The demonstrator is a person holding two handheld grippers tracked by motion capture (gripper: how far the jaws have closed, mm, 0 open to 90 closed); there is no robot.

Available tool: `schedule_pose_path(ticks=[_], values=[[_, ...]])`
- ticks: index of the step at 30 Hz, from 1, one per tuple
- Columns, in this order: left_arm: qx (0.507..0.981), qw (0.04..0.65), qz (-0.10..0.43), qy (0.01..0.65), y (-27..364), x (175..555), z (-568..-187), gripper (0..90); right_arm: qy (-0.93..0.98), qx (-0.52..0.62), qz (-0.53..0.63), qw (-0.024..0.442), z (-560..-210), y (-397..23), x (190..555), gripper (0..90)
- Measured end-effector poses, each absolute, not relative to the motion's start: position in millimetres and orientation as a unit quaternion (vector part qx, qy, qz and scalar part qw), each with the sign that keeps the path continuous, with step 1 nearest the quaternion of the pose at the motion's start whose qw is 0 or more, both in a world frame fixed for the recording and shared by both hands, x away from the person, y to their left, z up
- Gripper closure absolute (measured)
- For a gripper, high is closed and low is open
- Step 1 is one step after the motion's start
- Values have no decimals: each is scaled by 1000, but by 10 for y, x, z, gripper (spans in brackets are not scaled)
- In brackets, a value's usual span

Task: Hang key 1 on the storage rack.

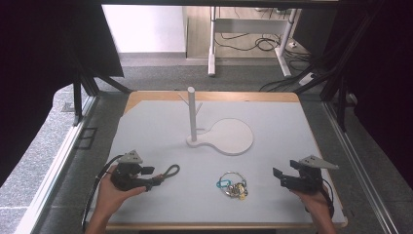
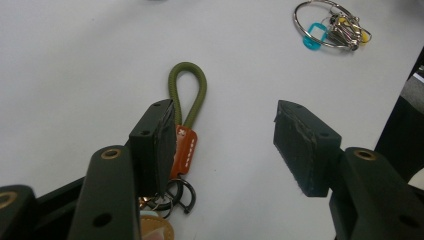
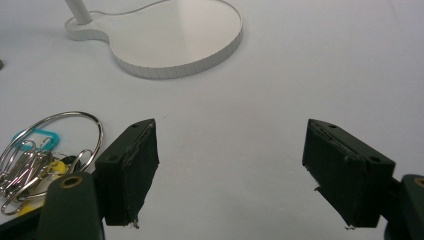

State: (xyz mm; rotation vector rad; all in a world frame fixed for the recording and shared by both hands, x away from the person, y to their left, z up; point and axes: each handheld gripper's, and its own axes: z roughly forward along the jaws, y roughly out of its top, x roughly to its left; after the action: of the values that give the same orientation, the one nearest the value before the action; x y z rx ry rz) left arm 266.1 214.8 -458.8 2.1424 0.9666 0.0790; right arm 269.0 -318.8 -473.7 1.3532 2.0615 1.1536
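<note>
An olive cord loop keychain (image 1: 168,171) (image 2: 189,95) with an orange tag and dark rings lies on the table at the front left. My left gripper (image 1: 150,178) (image 2: 227,135) is open, and the keychain lies on the table inside the gap, close against one jaw. A metal key ring (image 1: 232,185) (image 2: 330,25) (image 3: 45,150) with keys and a teal clip lies at the front middle. My right gripper (image 1: 280,178) (image 3: 232,160) is open with nothing between its jaws, to the right of the key ring. A white stand (image 1: 191,112) with a post rises behind them.
The stand's flat round base (image 1: 231,136) (image 3: 175,35) lies on the grey table top (image 1: 272,122). Beyond the far table edge are desk legs and cables on the floor. Dark frames flank both sides of the table.
</note>
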Motion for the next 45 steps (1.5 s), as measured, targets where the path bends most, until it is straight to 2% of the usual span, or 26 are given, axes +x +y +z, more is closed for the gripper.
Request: schedule_pose_path(ticks=[10, 17, 24, 30, 37, 45], values=[[841, 380, 30, 383, 2078, 2722, -4605, 412, 745, 490, 414, 185, -4782, -3253, 2595, 263], [853, 380, 26, 356, 1937, 2662, -4542, 405, 735, 500, 412, 200, -4729, -3352, 2503, 273], [860, 371, 20, 350, 1851, 2697, -4596, 406, 734, 501, 416, 195, -4727, -3374, 2495, 284], [859, 371, 21, 353, 1844, 2738, -4591, 407, 736, 500, 415, 188, -4752, -3383, 2494, 291], [874, 347, 42, 339, 1816, 2785, -4412, 402, 748, 496, 403, 179, -4806, -3342, 2517, 295], [886, 332, 35, 321, 1860, 2842, -4392, 375, 755, 490, 398, 177, -4812, -3308, 2521, 296]])
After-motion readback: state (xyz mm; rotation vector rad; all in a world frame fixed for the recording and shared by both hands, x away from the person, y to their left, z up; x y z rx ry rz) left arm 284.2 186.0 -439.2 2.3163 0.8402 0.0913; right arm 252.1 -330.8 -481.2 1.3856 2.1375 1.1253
